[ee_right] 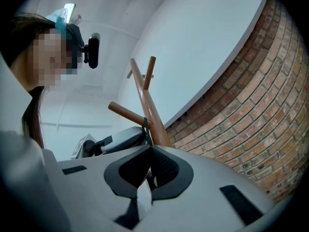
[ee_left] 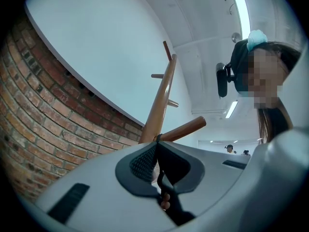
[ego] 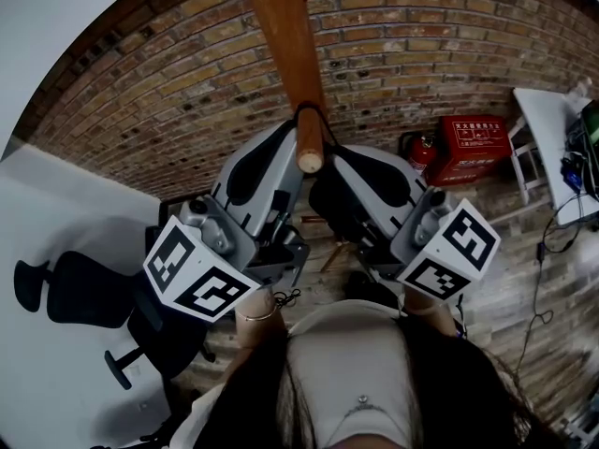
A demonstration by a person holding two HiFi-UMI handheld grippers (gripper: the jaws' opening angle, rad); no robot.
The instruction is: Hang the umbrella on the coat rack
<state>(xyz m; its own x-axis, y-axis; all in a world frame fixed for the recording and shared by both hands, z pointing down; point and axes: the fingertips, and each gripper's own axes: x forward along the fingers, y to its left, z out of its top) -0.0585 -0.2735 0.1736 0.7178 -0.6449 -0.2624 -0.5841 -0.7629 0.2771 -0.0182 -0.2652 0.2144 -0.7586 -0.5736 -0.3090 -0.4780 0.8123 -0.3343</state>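
The wooden coat rack pole (ego: 285, 36) rises in front of a brick wall, with one peg (ego: 309, 148) pointing at me. A thin black umbrella strap (ego: 309, 110) is looped over that peg at its base. My left gripper (ego: 292, 138) and right gripper (ego: 329, 152) are raised on either side of the peg. The left gripper (ee_left: 155, 148) is shut on the strap (ee_left: 158, 139), which runs up to the peg (ee_left: 183, 128). The right gripper (ee_right: 150, 150) is also shut on the strap (ee_right: 145, 129). The umbrella's dark body (ego: 335, 209) hangs mostly hidden between the grippers.
More pegs (ee_left: 166, 50) stick out higher on the pole. A red fire-equipment box (ego: 473, 148) stands on the floor by the wall at the right, beside a white table (ego: 552, 138) with cables. Black office chairs (ego: 84, 288) are at the left.
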